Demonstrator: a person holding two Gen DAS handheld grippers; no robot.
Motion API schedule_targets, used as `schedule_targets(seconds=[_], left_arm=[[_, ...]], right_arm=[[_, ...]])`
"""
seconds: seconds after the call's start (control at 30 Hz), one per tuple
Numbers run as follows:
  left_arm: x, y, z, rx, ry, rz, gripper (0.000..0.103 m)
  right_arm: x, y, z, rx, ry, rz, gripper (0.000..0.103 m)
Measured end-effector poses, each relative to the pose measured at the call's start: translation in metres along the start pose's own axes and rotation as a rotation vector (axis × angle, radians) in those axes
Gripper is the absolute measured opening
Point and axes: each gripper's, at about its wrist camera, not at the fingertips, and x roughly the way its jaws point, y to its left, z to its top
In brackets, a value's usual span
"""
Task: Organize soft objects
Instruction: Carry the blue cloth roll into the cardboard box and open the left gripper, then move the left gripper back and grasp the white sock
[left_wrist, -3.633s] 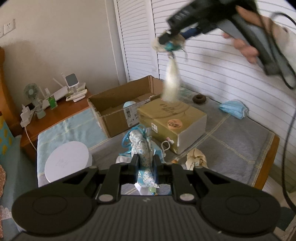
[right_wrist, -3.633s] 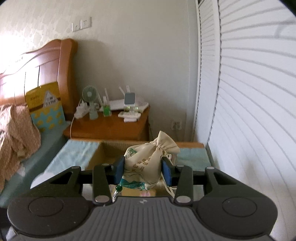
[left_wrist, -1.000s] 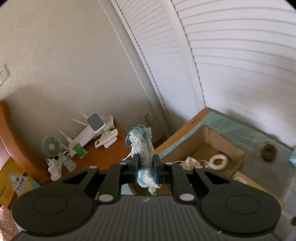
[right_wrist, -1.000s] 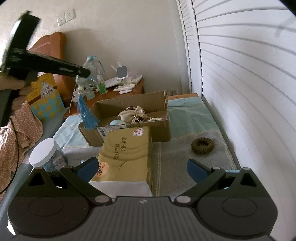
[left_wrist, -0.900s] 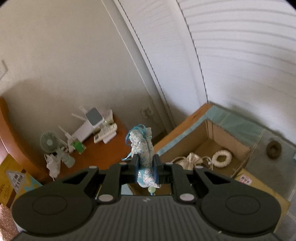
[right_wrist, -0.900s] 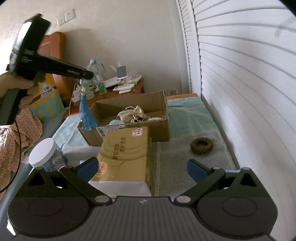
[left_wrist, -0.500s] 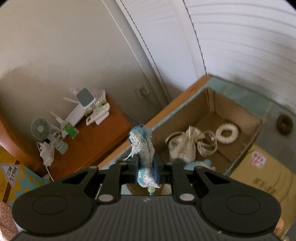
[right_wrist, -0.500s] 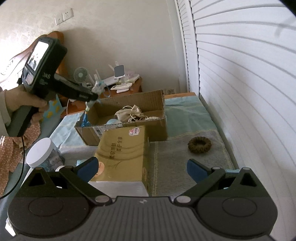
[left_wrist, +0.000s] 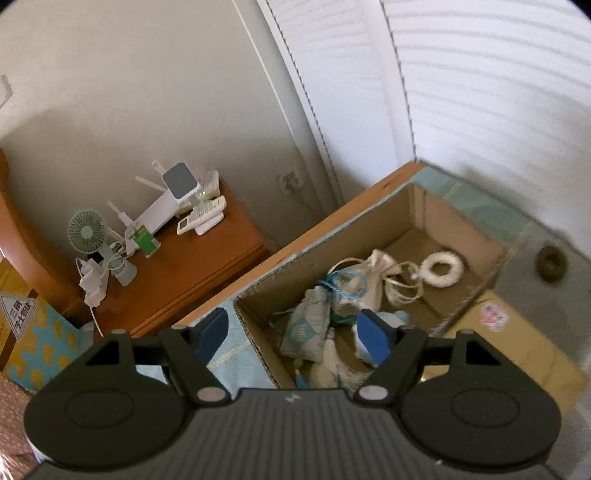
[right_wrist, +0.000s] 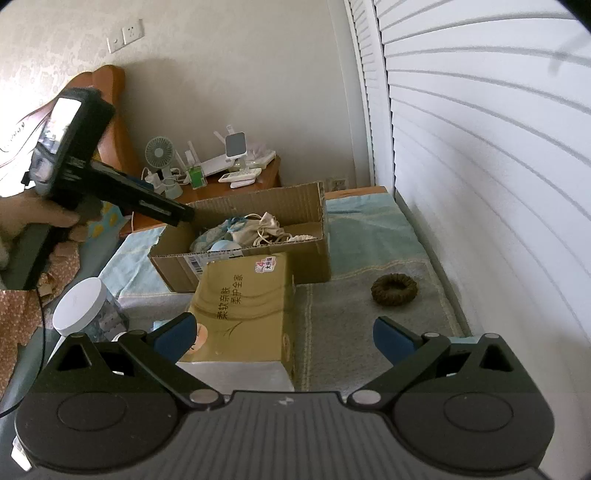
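Bedside mat, gold tissue box lettered 柔软亲肤, barcoded cardboard box

The bed carries a cardboard box, tissue pack and scrunchie.

**Soft daylight, heavy fisheye bend**

We see even, soft daylight in both views. The louvred doors glare near white, their slats curving strongly toward the frame edges, and the corners fall off to black. In the left wrist view the right side smears with motion blur, softening the brown ring. The wall carries a broad soft shadow. Nearby black gripper bodies stay dark and flat.
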Motion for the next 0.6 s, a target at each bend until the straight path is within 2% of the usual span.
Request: schedule_targets(seconds=[0.1, 0.33, 0.6], left_arm=[[-0.024, -0.001, -0.006, -0.028, -0.031, -0.021, 0.085], [-0.077, -0.001, -0.025, -0.103, -0.060, -0.081, 0.085], [-0.116, -0.016, -0.076, -0.171, -0.081, -0.103, 0.087]], right_arm=[[-0.004, 0.002, 0.000, -0.018, -0.009, 0.003, 0.103], [-0.011, 0.005, -0.004, -0.040, -0.019, 0.039, 0.103], [-0.005, 0.019, -0.029, -0.140, 0.022, 0.102, 0.103]])
